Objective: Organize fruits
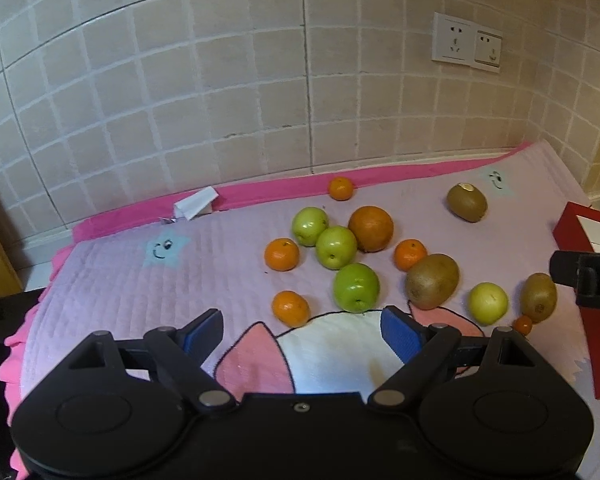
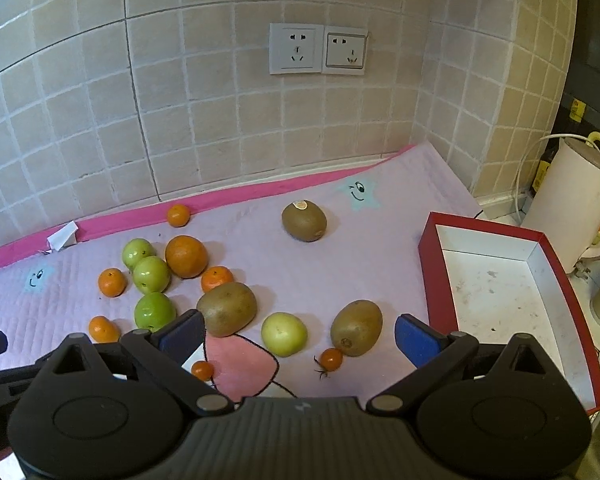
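Left wrist view shows your left tool (image 1: 302,330) spread wide with nothing between its blue pads, held above the near part of the pink mat (image 1: 112,280) that covers the surface. The fruit lies loose on the mat — three green apples (image 1: 336,247) bunched against a big orange (image 1: 370,228), small tangerines (image 1: 281,254) around them, and one more tangerine at the far edge by the tiled wall. A kiwi (image 1: 432,281) sits just right of the bunch.

In the right wrist view your right tool (image 2: 300,336) is also spread and empty. Beyond it lie a pale yellow-green apple (image 2: 284,334), a second kiwi (image 2: 356,327) and a cherry tomato (image 2: 331,359) touching that kiwi. A third kiwi (image 2: 304,221) lies apart toward the far edge. The red box (image 2: 430,280) at the mat's right edge holds nothing — a white kettle (image 2: 572,216) stands behind it.
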`<state>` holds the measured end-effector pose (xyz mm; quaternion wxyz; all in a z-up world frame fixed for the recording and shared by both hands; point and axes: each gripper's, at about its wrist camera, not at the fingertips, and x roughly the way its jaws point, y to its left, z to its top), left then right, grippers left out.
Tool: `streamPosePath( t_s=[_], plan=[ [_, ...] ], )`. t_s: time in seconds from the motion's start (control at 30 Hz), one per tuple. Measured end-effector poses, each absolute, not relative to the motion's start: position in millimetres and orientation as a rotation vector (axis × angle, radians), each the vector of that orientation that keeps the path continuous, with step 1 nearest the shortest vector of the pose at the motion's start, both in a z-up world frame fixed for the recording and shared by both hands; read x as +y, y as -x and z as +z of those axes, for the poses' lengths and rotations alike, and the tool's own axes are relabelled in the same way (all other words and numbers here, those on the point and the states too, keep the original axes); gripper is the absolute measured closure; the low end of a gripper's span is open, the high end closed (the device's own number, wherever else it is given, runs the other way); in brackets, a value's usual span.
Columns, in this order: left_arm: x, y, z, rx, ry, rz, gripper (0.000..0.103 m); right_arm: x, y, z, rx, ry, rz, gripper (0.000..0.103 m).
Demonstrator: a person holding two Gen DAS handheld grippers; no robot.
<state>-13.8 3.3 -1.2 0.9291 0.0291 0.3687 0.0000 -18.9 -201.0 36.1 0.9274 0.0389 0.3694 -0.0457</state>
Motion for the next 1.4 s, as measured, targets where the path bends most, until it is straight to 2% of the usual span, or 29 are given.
streamPosePath(
  t_s=[1.4],
  plan=[
    [2.6, 6.6, -4.6, 0.787, -0.057, -0.052, 0.001, -195.8, 16.3, 33.8, 0.769, -0.062, -0.095, 0.0]
  ],
)
